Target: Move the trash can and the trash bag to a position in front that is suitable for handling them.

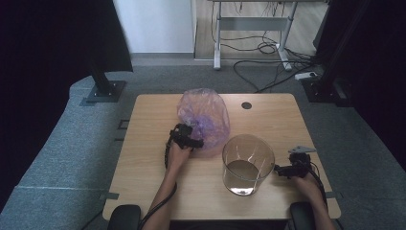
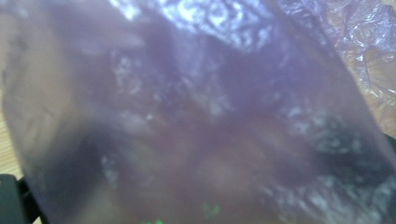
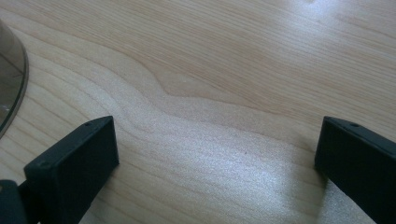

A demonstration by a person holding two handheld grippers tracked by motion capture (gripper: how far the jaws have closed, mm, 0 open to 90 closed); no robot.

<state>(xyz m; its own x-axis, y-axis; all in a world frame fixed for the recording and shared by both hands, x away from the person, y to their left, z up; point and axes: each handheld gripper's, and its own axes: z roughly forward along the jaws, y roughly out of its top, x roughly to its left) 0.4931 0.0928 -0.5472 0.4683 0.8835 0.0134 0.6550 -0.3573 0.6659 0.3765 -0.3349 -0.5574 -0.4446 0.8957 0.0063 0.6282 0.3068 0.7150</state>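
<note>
1. On the wooden table, a clear glass container is being kept upright between the two grippers, just in front of the bag.
2. A crumpled purple plastic bag is being pressed by the left gripper; its jaw state cannot be told.
3. Beside the container, the right gripper is being held wide over bare wood.

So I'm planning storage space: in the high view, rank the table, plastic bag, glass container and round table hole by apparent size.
1. Table.
2. Plastic bag and glass container: look alike, and the container is nearer the camera, so unranked.
3. Round table hole.
</note>
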